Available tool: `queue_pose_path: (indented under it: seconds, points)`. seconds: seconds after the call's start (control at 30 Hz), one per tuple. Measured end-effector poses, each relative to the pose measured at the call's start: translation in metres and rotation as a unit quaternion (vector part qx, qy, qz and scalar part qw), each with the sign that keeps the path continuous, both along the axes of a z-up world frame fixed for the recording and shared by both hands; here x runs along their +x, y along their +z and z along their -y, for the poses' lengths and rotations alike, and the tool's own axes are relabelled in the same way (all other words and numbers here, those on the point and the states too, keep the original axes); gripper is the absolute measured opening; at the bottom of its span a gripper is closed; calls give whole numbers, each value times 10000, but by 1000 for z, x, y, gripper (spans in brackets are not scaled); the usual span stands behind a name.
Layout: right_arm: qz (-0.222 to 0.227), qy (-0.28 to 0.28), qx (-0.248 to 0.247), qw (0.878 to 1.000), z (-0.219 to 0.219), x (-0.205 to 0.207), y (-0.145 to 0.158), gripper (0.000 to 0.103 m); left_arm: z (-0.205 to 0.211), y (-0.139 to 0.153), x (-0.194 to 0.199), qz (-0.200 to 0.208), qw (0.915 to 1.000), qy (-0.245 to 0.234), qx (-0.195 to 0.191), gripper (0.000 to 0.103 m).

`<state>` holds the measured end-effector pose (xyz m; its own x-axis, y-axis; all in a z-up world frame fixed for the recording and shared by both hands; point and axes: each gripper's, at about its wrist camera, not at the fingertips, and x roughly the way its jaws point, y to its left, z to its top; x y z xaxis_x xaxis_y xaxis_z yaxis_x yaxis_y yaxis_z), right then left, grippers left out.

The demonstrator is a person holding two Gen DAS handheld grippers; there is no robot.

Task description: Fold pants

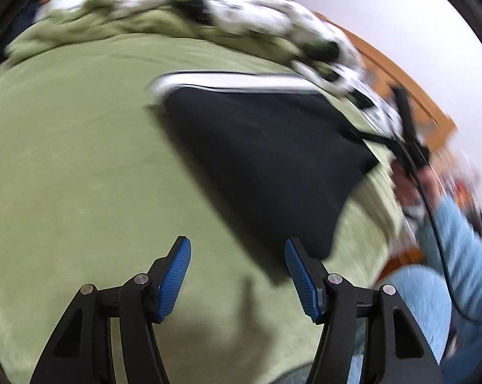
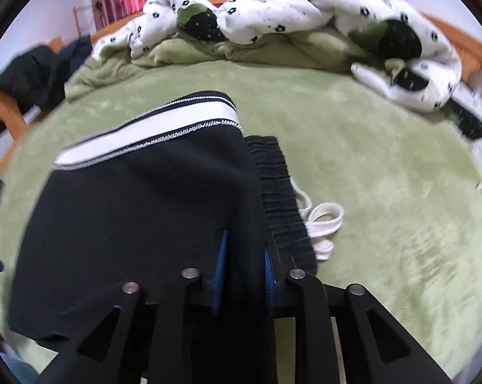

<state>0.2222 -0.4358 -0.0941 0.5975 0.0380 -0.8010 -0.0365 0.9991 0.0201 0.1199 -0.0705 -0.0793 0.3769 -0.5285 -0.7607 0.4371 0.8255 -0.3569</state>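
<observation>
The black pants (image 2: 138, 217) with a white side stripe (image 2: 151, 134) lie folded on the green bed cover. My right gripper (image 2: 244, 256) is shut on a fold of the black fabric next to the elastic waistband (image 2: 279, 192), whose white drawstring (image 2: 321, 220) lies to the right. In the left wrist view the pants (image 1: 260, 160) show as a dark folded shape ahead and to the right. My left gripper (image 1: 237, 252) is open and empty above the cover, just left of the pants' near corner. The right gripper (image 1: 410, 147) and the hand holding it show at the pants' right edge.
A green fleece cover (image 2: 385, 176) spreads over the bed. A bunched white quilt with black flowers (image 2: 305, 9) lies along the far side. Dark clothes (image 2: 39, 73) sit at the left edge by the wooden bed frame (image 1: 401, 70). The person's light blue sleeve (image 1: 458, 256) is at right.
</observation>
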Motion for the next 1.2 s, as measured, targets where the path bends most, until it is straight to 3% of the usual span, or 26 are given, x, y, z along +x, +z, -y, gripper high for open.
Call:
queue_pose_path:
  seconds: [0.13, 0.23, 0.3, 0.37, 0.43, 0.57, 0.77, 0.93, 1.0, 1.07, 1.1, 1.13, 1.17, 1.2]
  points:
    - [47, 13, -385, 9992, -7, 0, 7, 28, 27, -7, 3, -269, 9974, -665, -122, 65]
    - [148, 2, -561, 9983, -6, 2, 14, 37, 41, -14, 6, -363, 9959, -819, 74, 65]
    - [185, -114, -290, 9993, 6, 5, 19, 44, 34, -12, 5, -272, 9973, -663, -128, 65]
    - [143, -271, 22, 9995, 19, 10, 22, 51, 21, -14, 12, -449, 9961, -505, -574, 66]
    - [37, -301, 248, 9992, 27, 18, 22, 51, 13, -15, 18, -550, 9942, -326, -861, 66]
    - [-127, -116, 540, 9984, 28, 37, 15, 58, 0, 0, 20, -209, 9882, -240, -1499, 70]
    - [-409, 84, 609, 9973, 20, 61, -12, 76, -4, -14, 61, -456, 9896, 563, -1244, 71]
    - [-546, 274, 482, 9970, 19, 74, -24, 77, 10, -52, 95, -968, 9830, 985, -1211, 73]
    - [-563, 338, 341, 9973, 15, 76, -27, 76, 19, -56, 98, -863, 9838, 1128, -1096, 69]
    - [-581, 293, 384, 9971, 14, 77, -34, 76, 28, -52, 99, -666, 9871, 1132, -921, 48]
    - [-590, 266, 465, 9968, 15, 77, -35, 76, 35, -50, 98, -579, 9884, 1200, -730, 45]
    - [-602, 247, 543, 9964, 16, 77, -37, 75, 38, -49, 100, -535, 9884, 1256, -659, 35]
    - [-617, 254, 673, 9955, 17, 76, -37, 66, 39, -46, 101, -474, 9888, 1291, -580, 28]
    - [-623, 262, 821, 9943, 17, 74, -35, 63, 41, -42, 104, -423, 9897, 1259, -530, 26]
